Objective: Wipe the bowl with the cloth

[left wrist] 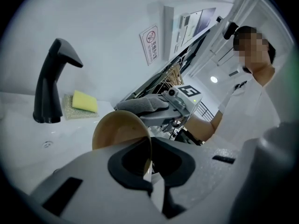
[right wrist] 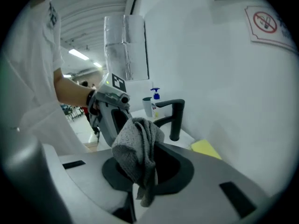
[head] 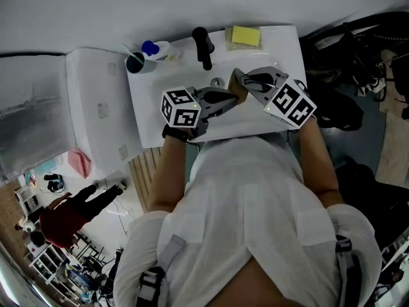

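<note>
left gripper [left wrist: 148, 166] clenched on bowl [left wrist: 117, 129] rim | right gripper [right wrist: 139, 185] clenched on cloth [right wrist: 135, 143] | we fear wipe pressure levers bowl from thin rim grip

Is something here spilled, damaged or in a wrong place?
Nothing stands out. The left gripper grips the bowl by its rim, the right gripper grips the cloth, and the sponge lies flat beside the faucet.
</note>
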`<act>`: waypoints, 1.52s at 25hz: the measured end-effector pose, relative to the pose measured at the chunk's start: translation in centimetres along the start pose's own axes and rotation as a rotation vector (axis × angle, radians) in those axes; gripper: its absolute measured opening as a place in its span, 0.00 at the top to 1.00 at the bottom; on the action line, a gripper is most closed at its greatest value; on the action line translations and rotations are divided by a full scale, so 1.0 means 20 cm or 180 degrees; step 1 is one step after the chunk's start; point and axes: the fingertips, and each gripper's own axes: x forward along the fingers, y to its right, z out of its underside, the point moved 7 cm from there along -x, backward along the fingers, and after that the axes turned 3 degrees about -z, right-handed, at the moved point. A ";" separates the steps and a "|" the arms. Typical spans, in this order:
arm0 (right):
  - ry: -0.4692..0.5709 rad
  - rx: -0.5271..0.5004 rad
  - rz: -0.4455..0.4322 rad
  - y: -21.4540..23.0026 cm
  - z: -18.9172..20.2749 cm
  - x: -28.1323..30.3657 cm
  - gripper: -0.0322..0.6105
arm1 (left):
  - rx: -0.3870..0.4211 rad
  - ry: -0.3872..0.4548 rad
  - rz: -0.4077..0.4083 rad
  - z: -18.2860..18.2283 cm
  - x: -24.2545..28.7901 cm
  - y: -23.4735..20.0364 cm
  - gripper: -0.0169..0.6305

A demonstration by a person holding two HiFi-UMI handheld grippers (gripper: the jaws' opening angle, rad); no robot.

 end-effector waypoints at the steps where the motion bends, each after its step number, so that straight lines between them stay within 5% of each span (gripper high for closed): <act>1: 0.0044 0.0066 -0.0089 0.00 -0.01 0.00 0.89 | 0.0004 -0.0008 0.0007 0.00 0.00 0.00 0.95; 12: -0.0110 0.0250 -0.0315 0.01 -0.01 -0.03 0.74 | 0.0147 -0.0082 0.0044 0.02 0.01 0.02 0.95; 14: -0.0131 0.0356 -0.0469 0.01 -0.01 -0.03 0.71 | 0.0190 -0.0074 0.0067 0.02 0.01 0.03 0.95; 15: -0.0153 0.0432 -0.0578 0.00 -0.01 -0.03 0.60 | 0.0212 -0.0068 0.0080 0.02 0.01 0.03 0.95; 21: -0.0088 0.0739 -0.0953 -0.03 -0.01 -0.02 0.50 | 0.0258 -0.0025 0.0112 0.03 0.00 0.03 0.95; 30: 0.0376 0.1137 -0.1196 -0.01 -0.05 -0.03 0.50 | 0.0312 0.0179 0.0090 0.03 -0.06 -0.02 0.95; 35: 0.0120 0.0967 -0.0818 0.01 -0.03 0.03 0.51 | 0.0355 0.0244 0.0052 0.04 -0.07 -0.02 0.95; 38: 0.0059 0.0809 -0.0638 0.03 -0.01 0.04 0.65 | 0.0313 0.0287 0.0077 0.05 -0.07 -0.03 0.95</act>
